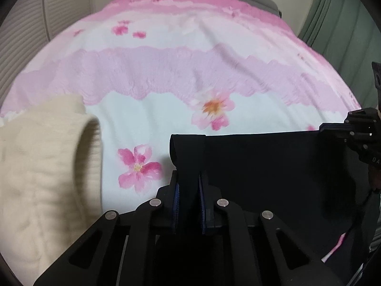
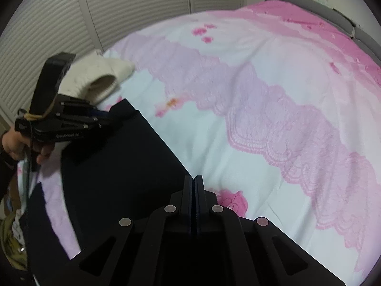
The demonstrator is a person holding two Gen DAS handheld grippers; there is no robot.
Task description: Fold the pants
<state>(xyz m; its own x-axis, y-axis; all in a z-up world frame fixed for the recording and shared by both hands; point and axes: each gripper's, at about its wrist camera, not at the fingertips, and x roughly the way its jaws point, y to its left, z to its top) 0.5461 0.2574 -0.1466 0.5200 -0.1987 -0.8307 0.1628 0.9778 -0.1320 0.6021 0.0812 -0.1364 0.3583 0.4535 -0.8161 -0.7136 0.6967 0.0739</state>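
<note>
The black fabric pants [image 1: 262,171] are held stretched above the near part of a bed covered by a white and pink floral bedspread [image 1: 166,76]. One upper corner of the pants is pinched by the left gripper [image 1: 189,183], its blue-padded fingers pressed onto a folded edge of the cloth. The opposite corner is clamped by the right gripper [image 2: 195,188], whose fingers are seen pressed together on the fabric edge. A cream knitted sweater [image 1: 47,166] is laid on the bedspread just beside the left gripper. White slatted closet doors [image 2: 133,0] are seen beyond the bed.
</note>
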